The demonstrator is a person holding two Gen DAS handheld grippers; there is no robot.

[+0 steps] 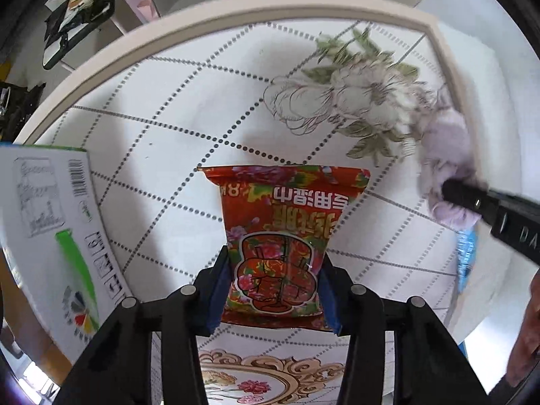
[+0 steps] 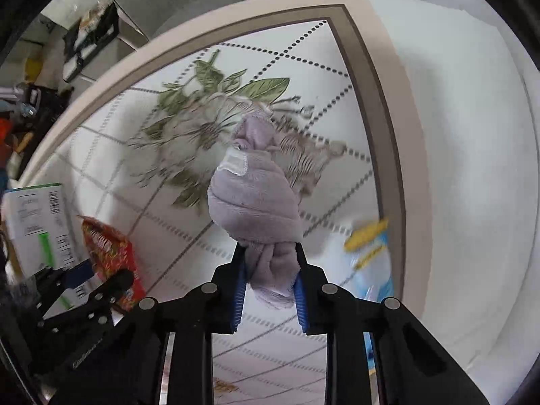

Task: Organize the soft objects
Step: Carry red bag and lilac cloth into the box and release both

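My left gripper is shut on a red flowered packet of wet wipes and holds it above the patterned tabletop. The packet also shows in the right wrist view, with the left gripper at the lower left. My right gripper is shut on a rolled lilac towel, which hangs out past the fingers above the table. In the left wrist view the towel is at the right, blurred, with the right gripper's black finger on it.
A white carton with a green stripe stands at the left, also in the right wrist view. A blue and yellow packet lies on the table at the right, near the edge. The table's beige rim curves along the far side.
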